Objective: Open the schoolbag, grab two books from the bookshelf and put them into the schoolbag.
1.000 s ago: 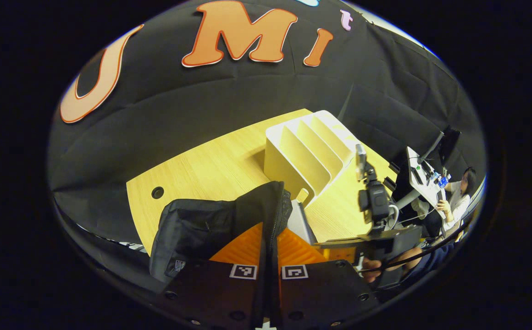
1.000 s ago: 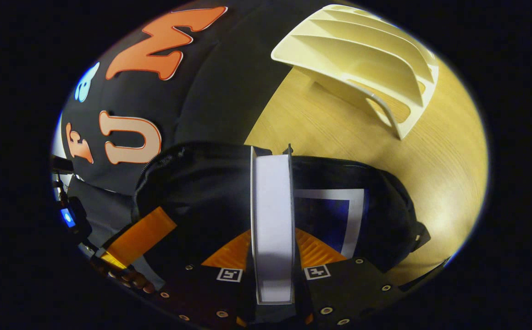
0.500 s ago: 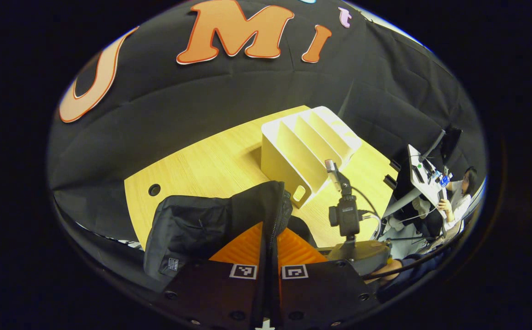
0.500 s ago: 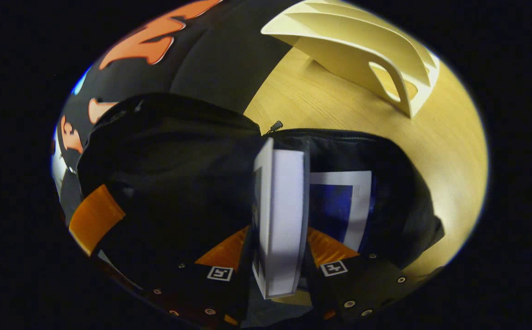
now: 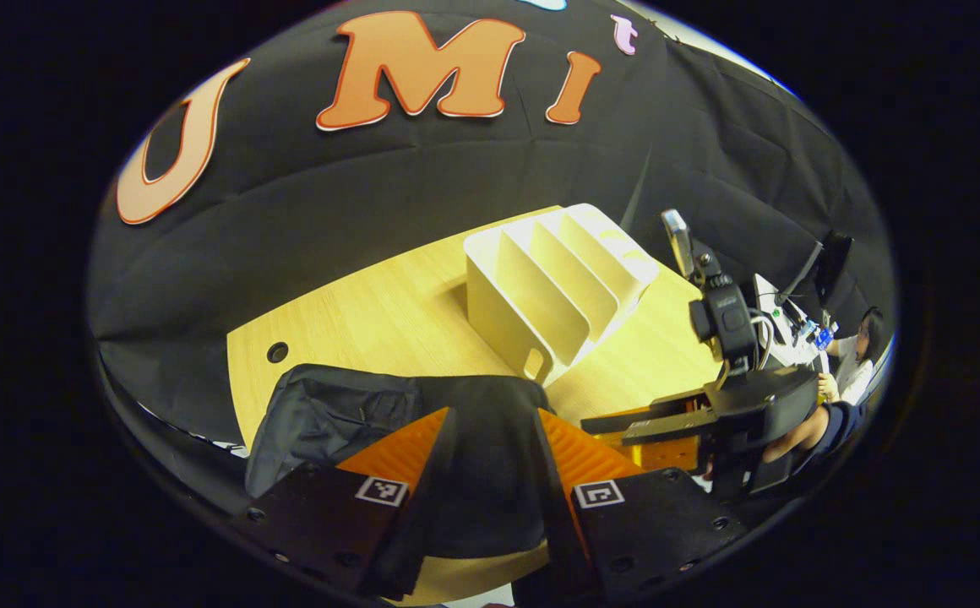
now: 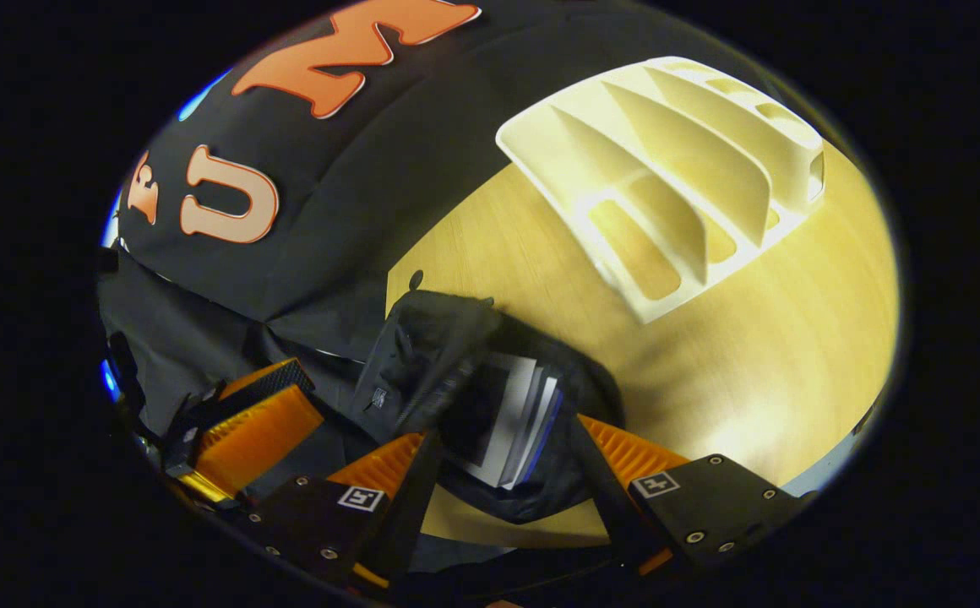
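- I am looking along the left gripper and its fingers are standing spread apart, with nothing between them but the dark cloth of the schoolbag lying below.
- The schoolbag is lying flat on the wooden table, at the near edge, just in front of the left gripper.
- I am seeing the bookshelf, a pale slotted rack, standing on the table behind the bag and well apart from it; its slots are showing no books.
- In the left gripper view the right gripper is hanging off to the right above the table edge, with a hand behind it; from here I cannot tell how its fingers stand.
- Through the right gripper view, the right gripper is showing its own fingers wide apart and gripping nothing.
- Under them the schoolbag is gaping open, and two books are sitting inside its mouth with pale page edges turned up.
- The bookshelf is lying farther off on the table in this view, apart from the bag.
- The left gripper is showing at the lower left, beside the bag's left side.
- A person is sitting at a desk far off to the right in the left gripper view.
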